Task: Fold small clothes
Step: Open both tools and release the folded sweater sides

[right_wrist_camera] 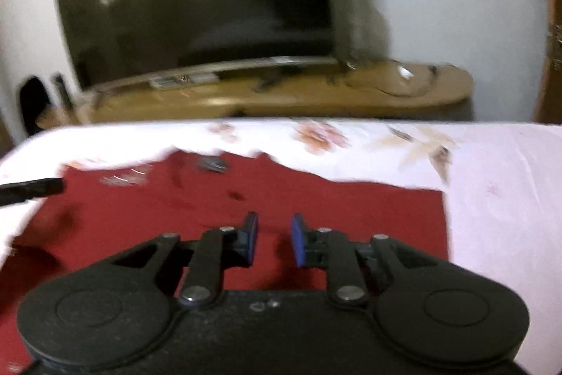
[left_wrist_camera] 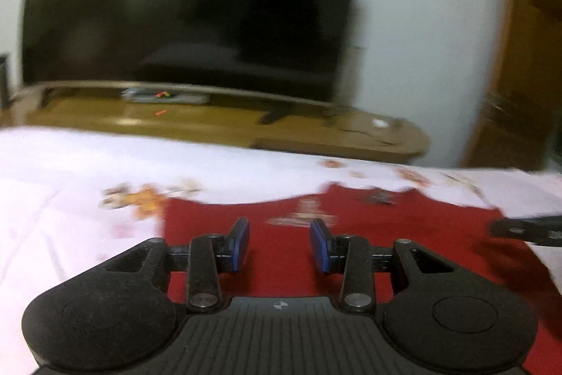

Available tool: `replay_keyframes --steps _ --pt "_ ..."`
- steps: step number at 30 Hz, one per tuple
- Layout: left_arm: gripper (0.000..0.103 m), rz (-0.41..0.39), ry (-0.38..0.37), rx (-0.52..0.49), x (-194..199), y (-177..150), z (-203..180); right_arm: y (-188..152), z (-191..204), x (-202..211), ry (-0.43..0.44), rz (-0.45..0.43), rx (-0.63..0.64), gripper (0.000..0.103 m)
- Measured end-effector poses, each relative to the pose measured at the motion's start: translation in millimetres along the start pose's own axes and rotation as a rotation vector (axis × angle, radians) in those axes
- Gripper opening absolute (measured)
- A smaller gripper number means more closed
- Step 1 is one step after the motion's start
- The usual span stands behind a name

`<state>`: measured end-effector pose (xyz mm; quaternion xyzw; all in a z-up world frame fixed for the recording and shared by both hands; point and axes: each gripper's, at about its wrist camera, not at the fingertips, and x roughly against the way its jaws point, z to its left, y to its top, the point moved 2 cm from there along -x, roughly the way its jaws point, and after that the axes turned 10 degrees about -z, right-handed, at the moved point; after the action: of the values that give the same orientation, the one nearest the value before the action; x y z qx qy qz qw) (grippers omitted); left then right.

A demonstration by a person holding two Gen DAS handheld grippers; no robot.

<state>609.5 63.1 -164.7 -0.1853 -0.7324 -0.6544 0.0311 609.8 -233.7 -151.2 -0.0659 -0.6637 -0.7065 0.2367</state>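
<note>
A small dark red shirt (left_wrist_camera: 281, 210) with a pale print lies flat on a white bedsheet (left_wrist_camera: 70, 182). It also shows in the right wrist view (right_wrist_camera: 333, 203). My left gripper (left_wrist_camera: 280, 227) is open and empty, held just above the shirt's left half. My right gripper (right_wrist_camera: 274, 222) is open and empty above the shirt's right half. The tip of the right gripper (left_wrist_camera: 527, 229) shows at the right edge of the left wrist view. The tip of the left gripper (right_wrist_camera: 31, 189) shows at the left edge of the right wrist view. Both views are blurred.
The sheet (right_wrist_camera: 491, 182) has orange and brown printed figures. Beyond the bed's far edge stands a low wooden TV stand (left_wrist_camera: 246, 125) with a large dark television (left_wrist_camera: 193, 6). A brown wooden door (left_wrist_camera: 520, 76) stands at the right.
</note>
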Motion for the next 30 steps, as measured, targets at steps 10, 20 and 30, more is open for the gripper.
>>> replay_keyframes --steps 10,20,30 --pt "0.060 0.065 0.012 -0.129 2.9 -22.7 -21.2 -30.4 24.5 -5.4 0.021 0.117 0.079 0.020" --pt "0.063 0.153 0.155 -0.014 -41.2 -14.9 32.2 -1.3 -30.0 -9.5 -0.109 0.019 0.028 0.022" --pt "0.073 0.144 0.120 -0.111 -16.7 -32.1 2.8 -11.0 -47.2 29.0 -0.039 -0.005 0.049 0.025"
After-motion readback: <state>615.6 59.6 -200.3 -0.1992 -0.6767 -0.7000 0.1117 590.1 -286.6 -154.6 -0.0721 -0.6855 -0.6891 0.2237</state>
